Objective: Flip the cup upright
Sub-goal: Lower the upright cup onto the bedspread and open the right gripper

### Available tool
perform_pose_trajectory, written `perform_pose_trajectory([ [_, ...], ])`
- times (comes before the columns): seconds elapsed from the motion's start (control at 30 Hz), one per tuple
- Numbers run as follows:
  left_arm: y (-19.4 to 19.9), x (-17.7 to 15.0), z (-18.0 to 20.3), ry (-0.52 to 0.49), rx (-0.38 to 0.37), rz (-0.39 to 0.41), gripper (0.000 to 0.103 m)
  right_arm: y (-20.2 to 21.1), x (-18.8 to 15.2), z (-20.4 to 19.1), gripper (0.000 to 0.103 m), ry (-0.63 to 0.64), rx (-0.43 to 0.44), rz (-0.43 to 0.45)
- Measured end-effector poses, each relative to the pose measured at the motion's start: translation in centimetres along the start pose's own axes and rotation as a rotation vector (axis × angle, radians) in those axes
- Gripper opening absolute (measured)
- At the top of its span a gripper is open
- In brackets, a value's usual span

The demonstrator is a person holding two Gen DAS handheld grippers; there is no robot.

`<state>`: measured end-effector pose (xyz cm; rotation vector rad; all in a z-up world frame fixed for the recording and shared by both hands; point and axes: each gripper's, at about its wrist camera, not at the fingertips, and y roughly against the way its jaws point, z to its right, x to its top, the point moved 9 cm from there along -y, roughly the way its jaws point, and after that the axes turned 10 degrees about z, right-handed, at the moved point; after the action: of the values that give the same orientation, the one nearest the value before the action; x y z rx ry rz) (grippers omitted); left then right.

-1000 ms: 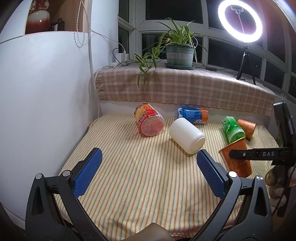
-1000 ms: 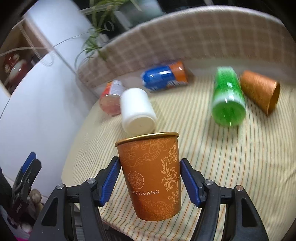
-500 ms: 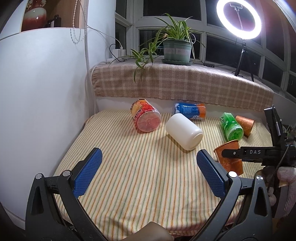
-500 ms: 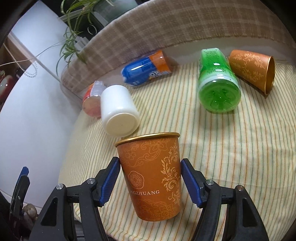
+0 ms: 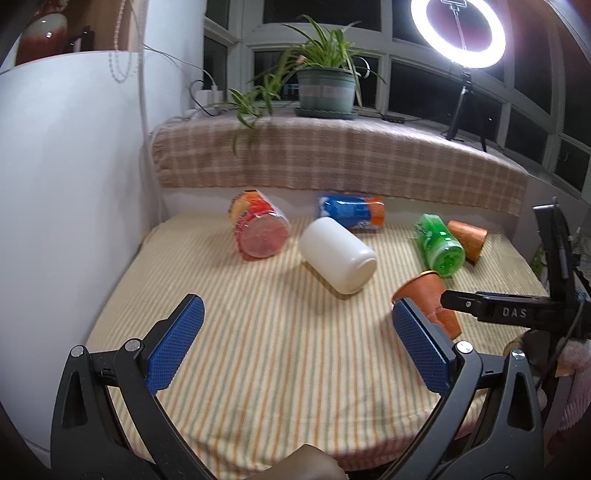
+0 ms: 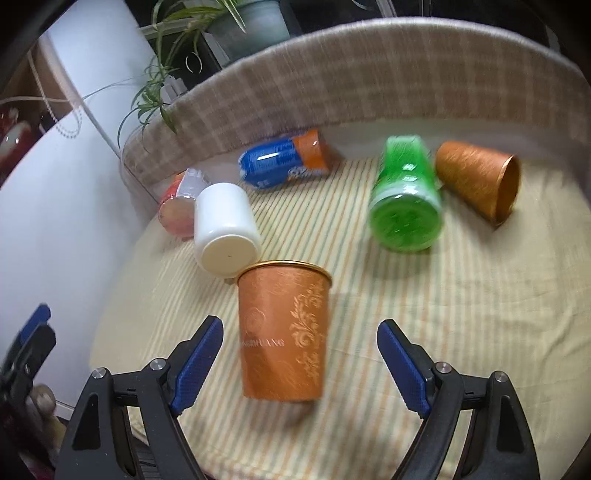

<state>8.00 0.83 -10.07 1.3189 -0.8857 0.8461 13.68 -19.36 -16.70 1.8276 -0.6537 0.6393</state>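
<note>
An orange paper cup with gold print stands upright, mouth up, on the striped cloth. My right gripper is open, its blue pads on either side of the cup and apart from it. The cup also shows in the left wrist view, partly behind the right gripper's black finger. My left gripper is open and empty over the front of the cloth. A second orange cup lies on its side at the back right. A white cup lies on its side just behind the upright cup.
A green cup, a blue-orange cup and a red-orange cup lie on their sides. A plaid-covered ledge with a potted plant runs behind. A white cabinet stands left. A ring light stands at back right.
My right gripper has opened and let go of the orange cup, which now stands on the cloth. The left gripper has drawn back a little, still open.
</note>
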Motion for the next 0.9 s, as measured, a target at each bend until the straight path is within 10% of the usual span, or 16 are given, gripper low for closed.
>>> perform_pose_trajectory([
  [0.47,-3.6,-1.2,5.7,0.087,-0.206,-0.143,0.103,7.7,1.1,3.2,0.088,0.113,-0.275,0.188],
  [0.9,-8.6,-3.5,9.5,0.327,-0.406,-0.413,0.103,9.3,0.6,5.1,0.094,0.095,-0.335,0.216],
])
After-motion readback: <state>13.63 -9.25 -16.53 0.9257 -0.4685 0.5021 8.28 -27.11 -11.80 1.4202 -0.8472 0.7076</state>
